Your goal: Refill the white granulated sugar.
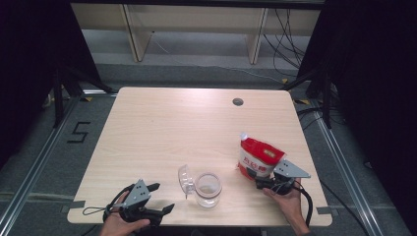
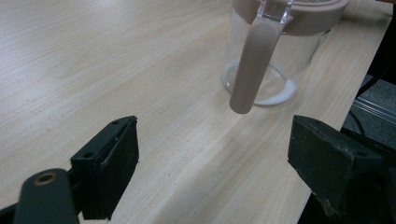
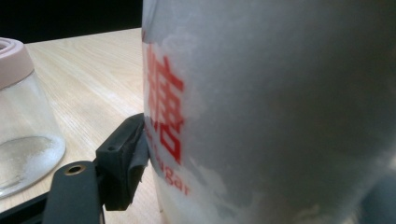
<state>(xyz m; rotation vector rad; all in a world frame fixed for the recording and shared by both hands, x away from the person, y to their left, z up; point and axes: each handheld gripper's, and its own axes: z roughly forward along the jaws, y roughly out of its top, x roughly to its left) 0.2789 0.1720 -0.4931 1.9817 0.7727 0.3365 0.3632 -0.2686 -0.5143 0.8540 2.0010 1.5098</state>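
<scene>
A red and white sugar bag [image 1: 259, 158] stands upright at the table's right front. My right gripper [image 1: 256, 177] is shut on its lower part. In the right gripper view the bag [image 3: 280, 102] sits against one black finger [image 3: 122, 161], and the other finger is hidden behind it. A clear glass jar [image 1: 208, 189] with a little white powder at its bottom stands left of the bag, its clear lid [image 1: 185, 179] flipped open to the left. My left gripper [image 1: 161, 198] is open near the front edge, left of the jar. The jar [image 2: 275, 60] and its pinkish clasp [image 2: 252, 65] lie ahead of those jaws.
The light wooden table [image 1: 172, 128] has a round cable hole [image 1: 238, 102] at the back right. Its front edge runs just below both hands. Black stands and cables flank the table on the grey floor.
</scene>
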